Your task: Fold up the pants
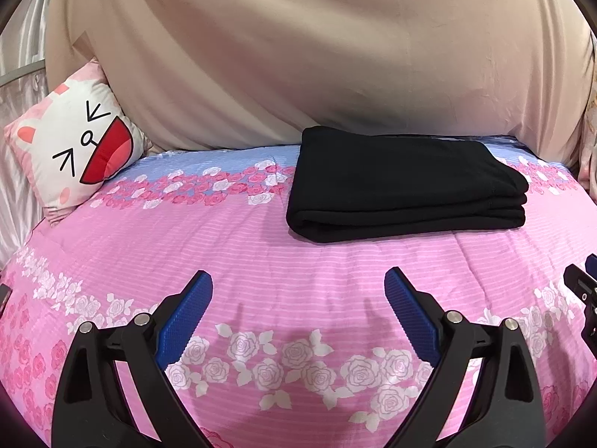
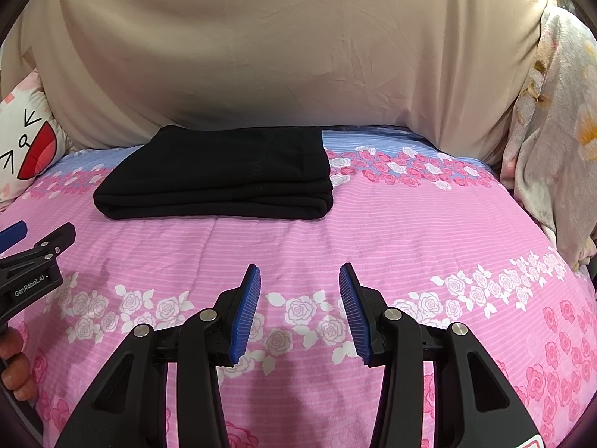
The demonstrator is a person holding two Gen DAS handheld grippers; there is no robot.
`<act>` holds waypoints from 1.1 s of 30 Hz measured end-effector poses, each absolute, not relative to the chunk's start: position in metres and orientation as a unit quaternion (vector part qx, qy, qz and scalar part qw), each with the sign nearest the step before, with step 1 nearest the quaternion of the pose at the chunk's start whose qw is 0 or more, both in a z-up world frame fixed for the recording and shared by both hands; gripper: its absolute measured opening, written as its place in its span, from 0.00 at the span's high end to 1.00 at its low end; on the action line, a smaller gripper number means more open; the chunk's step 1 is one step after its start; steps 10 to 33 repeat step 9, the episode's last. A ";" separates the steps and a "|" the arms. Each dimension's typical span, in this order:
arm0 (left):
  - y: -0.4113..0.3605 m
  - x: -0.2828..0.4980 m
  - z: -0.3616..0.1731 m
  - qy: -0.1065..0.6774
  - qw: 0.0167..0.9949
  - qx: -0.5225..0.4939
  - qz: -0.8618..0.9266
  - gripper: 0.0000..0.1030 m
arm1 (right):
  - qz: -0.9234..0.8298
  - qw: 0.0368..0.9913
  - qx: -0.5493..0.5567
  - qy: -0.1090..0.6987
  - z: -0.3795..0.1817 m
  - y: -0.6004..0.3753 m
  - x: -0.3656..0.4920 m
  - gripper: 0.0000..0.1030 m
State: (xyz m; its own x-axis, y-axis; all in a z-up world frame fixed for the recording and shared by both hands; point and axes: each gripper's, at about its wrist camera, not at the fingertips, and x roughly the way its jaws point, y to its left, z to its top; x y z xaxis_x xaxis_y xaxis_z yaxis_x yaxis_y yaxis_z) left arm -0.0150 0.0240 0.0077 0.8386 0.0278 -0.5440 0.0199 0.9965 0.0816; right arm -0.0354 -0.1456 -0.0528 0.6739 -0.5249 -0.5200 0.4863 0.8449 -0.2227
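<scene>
- Looking at it now, the black pants [image 1: 406,183] sit in a neat stacked rectangle toward the far side of the bed [image 1: 261,261], so I'd call the folding pretty much done.
- My left hand-held gripper [image 1: 298,287] is spread wide with nothing in it; my right hand-held gripper [image 2: 299,283] is partly open, also empty. Both hang over the quilt, well short of the pants.
- Maybe a final tidy is left, that's all.
- Cat-face pillow [image 1: 74,145] off left, beige sheet [image 1: 298,48] behind, floral blanket [image 2: 556,130] on the right. Nothing's blocking me.

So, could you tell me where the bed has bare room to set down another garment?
The pink bedspread is free between the folded black pants and both grippers, and right of the pants. It's crowded at the cat pillow and along the beige sheet behind.
</scene>
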 end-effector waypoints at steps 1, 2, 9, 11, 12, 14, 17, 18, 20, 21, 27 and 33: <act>0.024 -0.015 0.008 0.285 0.958 0.042 0.001 0.11 | -0.277 0.914 -0.033 0.294 -0.053 -0.145 -0.035 0.58; 0.024 -0.014 0.007 0.287 0.957 0.043 0.000 0.11 | -0.276 0.914 -0.034 0.294 -0.053 -0.145 -0.035 0.58; 0.022 -0.009 0.005 0.299 0.953 0.045 -0.009 0.11 | -0.275 0.915 -0.037 0.292 -0.053 -0.145 -0.034 0.54; 0.022 -0.009 0.005 0.299 0.953 0.045 -0.009 0.11 | -0.275 0.915 -0.037 0.292 -0.053 -0.145 -0.034 0.54; 0.022 -0.009 0.005 0.299 0.953 0.045 -0.009 0.11 | -0.275 0.915 -0.037 0.292 -0.053 -0.145 -0.034 0.54; 0.022 -0.009 0.005 0.299 0.953 0.045 -0.009 0.11 | -0.275 0.915 -0.037 0.292 -0.053 -0.145 -0.034 0.54; 0.022 -0.009 0.005 0.299 0.953 0.045 -0.009 0.11 | -0.275 0.915 -0.037 0.292 -0.053 -0.145 -0.034 0.54; 0.022 -0.009 0.005 0.299 0.953 0.045 -0.009 0.11 | -0.275 0.915 -0.037 0.292 -0.053 -0.145 -0.034 0.54; 0.022 -0.009 0.005 0.299 0.953 0.045 -0.009 0.11 | -0.275 0.915 -0.037 0.292 -0.053 -0.145 -0.034 0.54; 0.022 -0.009 0.005 0.299 0.953 0.045 -0.009 0.11 | -0.275 0.915 -0.037 0.292 -0.053 -0.145 -0.034 0.54; 0.022 -0.009 0.005 0.299 0.953 0.045 -0.009 0.11 | -0.275 0.915 -0.037 0.292 -0.053 -0.145 -0.034 0.54; 0.022 -0.009 0.005 0.299 0.953 0.045 -0.009 0.11 | -0.275 0.915 -0.037 0.292 -0.053 -0.145 -0.034 0.54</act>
